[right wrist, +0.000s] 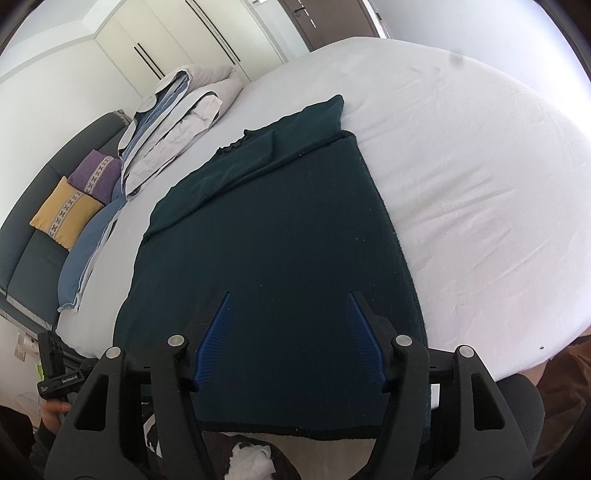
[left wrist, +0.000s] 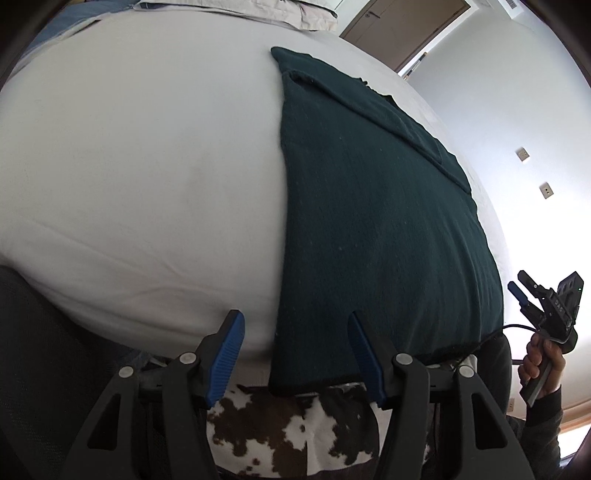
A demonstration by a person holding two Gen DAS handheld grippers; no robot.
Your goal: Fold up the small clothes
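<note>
A dark green knit garment lies flat on the white bed, its sleeves folded in over the body at the far end. Its near hem hangs over the bed's front edge. My left gripper is open and empty, held above the hem's left corner. The right gripper shows at the far right of the left wrist view, held up off the bed. In the right wrist view the garment fills the middle and my right gripper is open and empty above its near part.
Folded duvets and pillows lie at the bed's far left. A dark sofa with yellow and purple cushions stands beyond. A cow-print cloth sits below the bed's front edge. A door is at the back.
</note>
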